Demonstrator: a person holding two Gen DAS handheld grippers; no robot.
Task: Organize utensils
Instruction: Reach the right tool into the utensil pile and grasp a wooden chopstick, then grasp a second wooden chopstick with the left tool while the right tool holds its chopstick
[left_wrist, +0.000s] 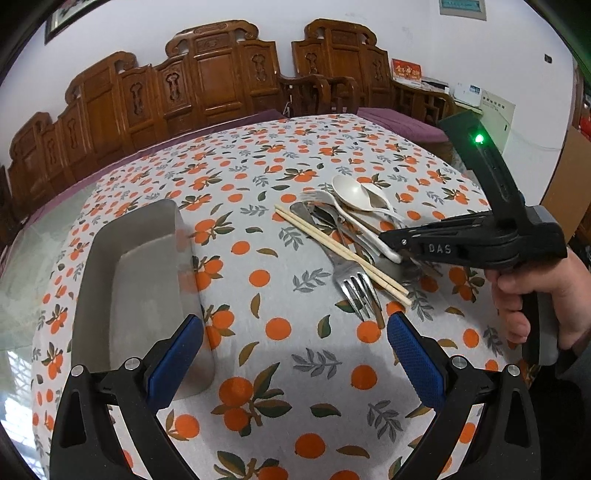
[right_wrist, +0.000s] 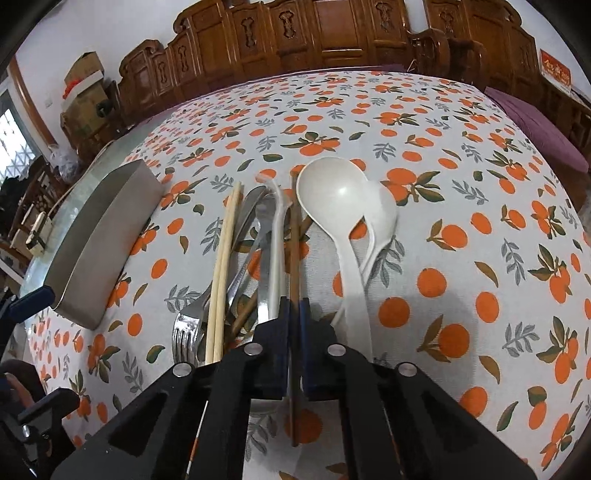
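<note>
Right claw: clenched on a dark chopstick, which runs up the frame centre between the blue pads and out behind them toward the bottom edge. You have it well down its length, not at the middle, so expect the far end to droop.
Lift: raise it straight and slowly. Its far end lies among the pile, between the white fork and the big white spoon, and could drag a neighbour along.
Pile: pale chopsticks, a steel fork and a knife lie crossed just left of the grip; keep the claw tips off them.
Second dark chopstick: slants under the pile left of the claw. In my judgement it is not caught in the grip.
Tray: metal, empty, left of frame on the bench. Probably the target; lay the stick lengthwise along a wall.
Left claw: released, hovering low over bare cloth beside the tray. You could steady the tray with it.
</note>
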